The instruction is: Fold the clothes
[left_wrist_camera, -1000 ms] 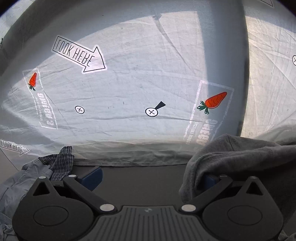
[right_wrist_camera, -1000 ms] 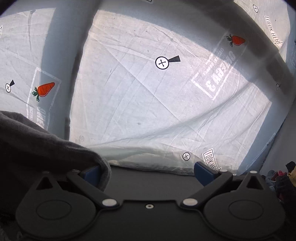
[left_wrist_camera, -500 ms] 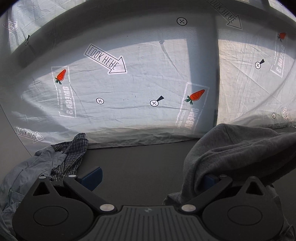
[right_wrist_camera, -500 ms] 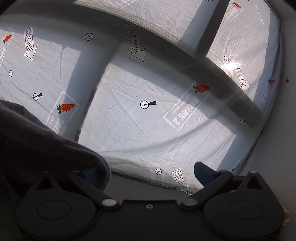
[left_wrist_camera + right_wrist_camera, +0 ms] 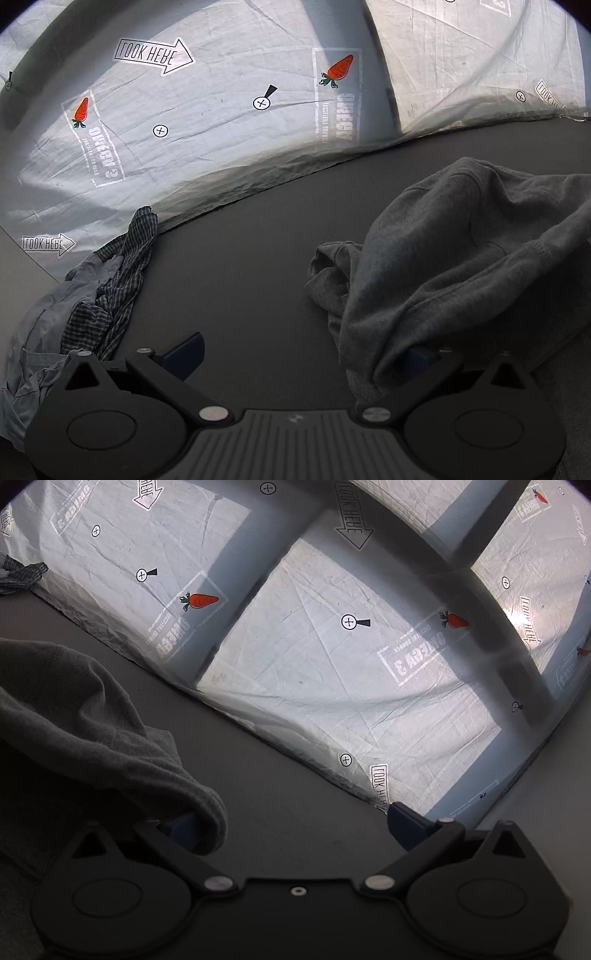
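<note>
Nearest to me, the left gripper (image 5: pixel 306 354) stands wide, its two blue-padded fingers far apart; a heavy grey knit sweatshirt (image 5: pixel 461 258) is draped over the right-hand finger, hiding its tip, but nothing is pinched between the pair. The right gripper (image 5: pixel 291 821) is spread just as wide, with the same grey cloth hanging over its left-hand finger and the other finger bare. So the garment is hooked or hanging on one finger of each tool, not clamped by either.

The sweatshirt sags between the two tools, one bunched end trailing onto the dark grey tabletop (image 5: pixel 240 280). It is crumpled, not flat, and shows no neat fold.

To my eye the job in hand is getting this garment spread out. Done well, that means finding a seam or hem edge with each tool, closing firmly on a single layer there, then drawing the two apart so the cloth hangs true before it is laid down. A drape over one finger can slip off with any tilt, so a proper pinch matters.

Further left lies a rumpled heap of pale blue and dark checked shirts (image 5: pixel 85 299), near the table's edge. Beyond the table hangs a white creased sheet printed with carrots and arrows (image 5: pixel 221 122).
</note>
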The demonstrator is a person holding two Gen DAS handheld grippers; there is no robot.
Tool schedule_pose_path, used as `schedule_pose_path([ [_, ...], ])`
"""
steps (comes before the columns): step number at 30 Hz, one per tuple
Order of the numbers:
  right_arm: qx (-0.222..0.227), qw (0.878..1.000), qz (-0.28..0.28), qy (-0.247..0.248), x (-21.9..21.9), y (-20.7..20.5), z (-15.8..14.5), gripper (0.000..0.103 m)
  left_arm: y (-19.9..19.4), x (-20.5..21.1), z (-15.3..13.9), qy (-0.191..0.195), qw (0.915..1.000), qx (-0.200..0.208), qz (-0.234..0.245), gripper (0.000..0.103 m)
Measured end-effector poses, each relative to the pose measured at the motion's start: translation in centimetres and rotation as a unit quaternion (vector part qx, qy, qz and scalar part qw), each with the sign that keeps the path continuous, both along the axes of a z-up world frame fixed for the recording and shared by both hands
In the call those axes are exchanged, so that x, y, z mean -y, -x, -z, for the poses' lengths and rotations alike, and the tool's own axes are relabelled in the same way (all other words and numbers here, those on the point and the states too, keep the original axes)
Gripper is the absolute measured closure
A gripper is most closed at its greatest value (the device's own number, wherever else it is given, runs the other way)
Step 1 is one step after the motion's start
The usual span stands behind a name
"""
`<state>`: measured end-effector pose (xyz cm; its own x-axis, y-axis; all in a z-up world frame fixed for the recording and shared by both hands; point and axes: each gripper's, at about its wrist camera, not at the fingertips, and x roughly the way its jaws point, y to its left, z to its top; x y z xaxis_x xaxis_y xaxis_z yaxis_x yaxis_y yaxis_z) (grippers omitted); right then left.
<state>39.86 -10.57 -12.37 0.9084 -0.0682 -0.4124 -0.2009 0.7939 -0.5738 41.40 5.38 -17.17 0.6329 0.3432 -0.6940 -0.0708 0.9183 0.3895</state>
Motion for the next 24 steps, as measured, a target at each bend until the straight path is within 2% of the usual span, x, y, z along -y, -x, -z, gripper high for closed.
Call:
schedule_pose_path([
  [5,-0.042,0.999,-0.019,0.018,-0.3,1.0,2.2,0.0,0.4,1.0,1.4,-0.037,0.9967,-0.038,0.061,0.0],
  [8,-0.064,0.997,-0.042,0.01,-0.6,1.6,2.5,0.0,1.0,1.3,1.1,-0.023,0.9939,-0.047,0.097,0.0],
  [10,-0.075,0.995,-0.066,-0.001,-0.8,2.0,2.3,0.0,1.4,1.1,0.7,0.015,0.9905,-0.063,0.121,0.0],
  [12,-0.084,0.993,-0.085,-0.022,-0.8,2.4,2.0,0.0,1.7,0.6,0.6,0.068,0.9825,-0.094,0.146,0.0],
  [14,-0.095,0.99,-0.094,-0.048,-0.8,2.6,1.7,0.0,2.0,-0.1,0.4,0.103,0.9768,-0.107,0.154,0.0],
  [19,-0.132,0.98,-0.084,-0.122,0.0,1.9,1.4,0.0,3.0,-2.3,0.4,0.168,0.9802,-0.068,0.08,0.0],
  [23,-0.157,0.971,-0.06,-0.17,1.3,1.8,1.4,0.0,4.2,-3.7,0.8,0.226,0.972,-0.057,0.024,0.0],
  [24,-0.164,0.969,-0.052,-0.179,1.8,2.0,1.6,0.0,4.7,-3.9,0.9,0.23,0.9715,-0.055,0.019,0.0],
])
